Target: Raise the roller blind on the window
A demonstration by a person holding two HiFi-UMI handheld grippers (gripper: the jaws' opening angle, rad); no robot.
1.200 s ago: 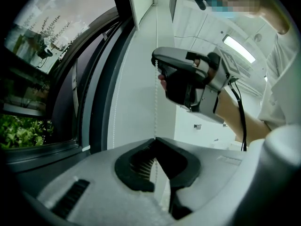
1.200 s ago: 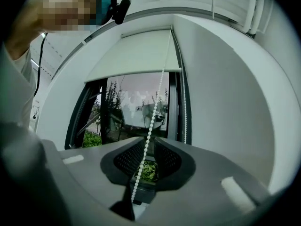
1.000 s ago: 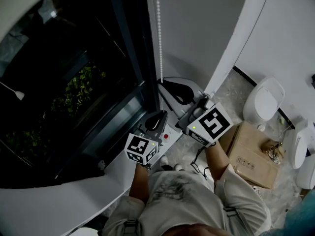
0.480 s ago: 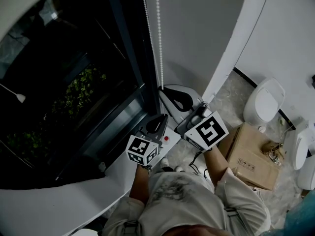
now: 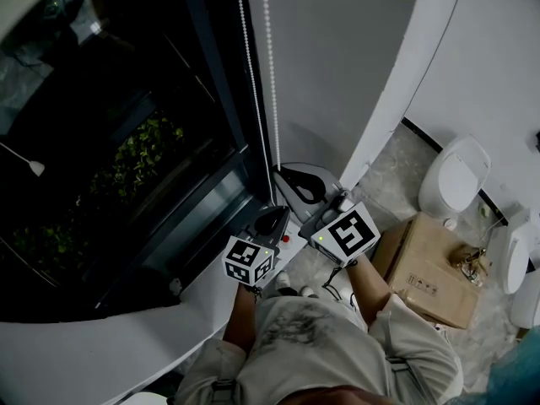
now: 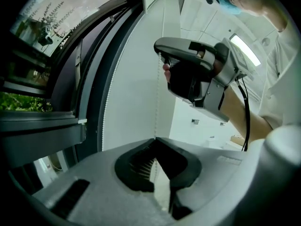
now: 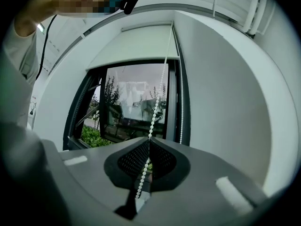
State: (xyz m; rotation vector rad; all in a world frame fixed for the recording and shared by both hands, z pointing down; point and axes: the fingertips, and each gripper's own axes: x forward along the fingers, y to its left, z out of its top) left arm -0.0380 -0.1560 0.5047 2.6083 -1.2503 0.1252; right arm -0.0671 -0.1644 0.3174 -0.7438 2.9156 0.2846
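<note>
A brown cardboard box (image 5: pixel 434 268) sits on the pale marbled floor (image 5: pixel 384 163), with a small brass-coloured fitting (image 5: pixel 467 258) lying on top. A white toilet (image 5: pixel 456 175) stands just beyond it against the white wall (image 5: pixel 489 66). Green bushes (image 5: pixel 139 154) grow outside.

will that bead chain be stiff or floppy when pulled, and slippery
Probably floppy: the bead chain is a thin string of small beads, straight only where it runs taut from the right hand-held gripper. Likely light too. Smooth round beads might slip, but the textured jaws closed on it should catch them.
</note>
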